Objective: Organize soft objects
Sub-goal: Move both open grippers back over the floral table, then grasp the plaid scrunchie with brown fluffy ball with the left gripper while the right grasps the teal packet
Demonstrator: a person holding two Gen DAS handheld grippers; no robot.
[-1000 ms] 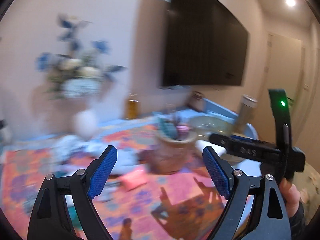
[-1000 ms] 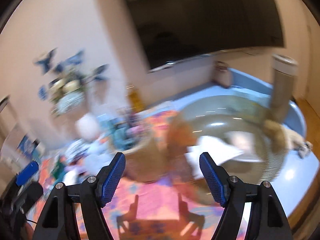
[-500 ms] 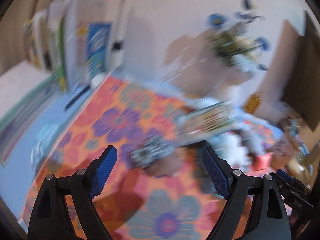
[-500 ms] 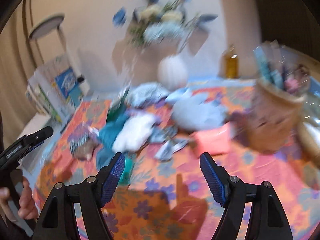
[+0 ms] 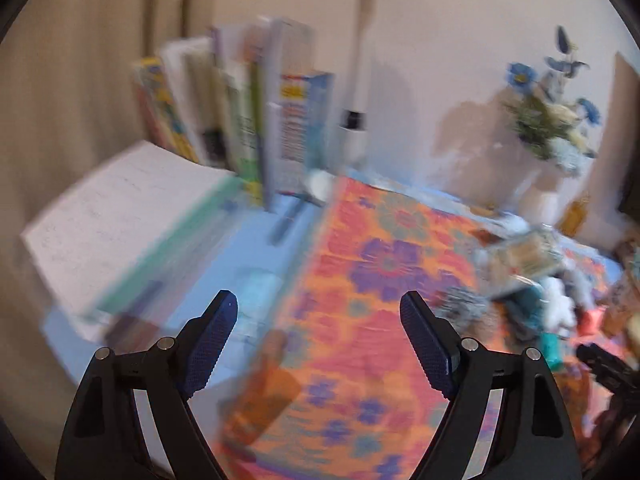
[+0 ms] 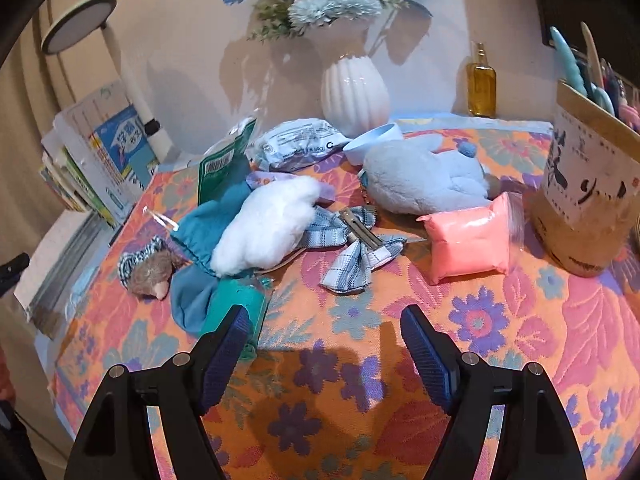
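Both cameras, which a second ago faced the dark wall screen and the far end of the desk, now look down on the orange-and-purple floral cloth [image 6: 500,360] covering the desk. The right hand-held gripper [image 6: 324,354] hovers over bare cloth, jaws wide and empty, just short of the heap of soft things: a fluffy white plush [image 6: 268,224], a grey-blue plush animal [image 6: 420,184], a teal drawstring fabric pouch [image 6: 208,232], a plaid fabric bow with a metal clip [image 6: 352,248], a pink powder-filled plastic packet [image 6: 472,240] and a small brown hedgehog toy with a striped cap [image 6: 148,268]. The left hand-held gripper [image 5: 320,344], its jaws having just narrowed a little but wide with nothing between them, now faces the cloth's left edge and a row of upright books [image 5: 248,120]; this view is motion-blurred. No item is gripped; sorting appears about to start, the right side nearer the heap.
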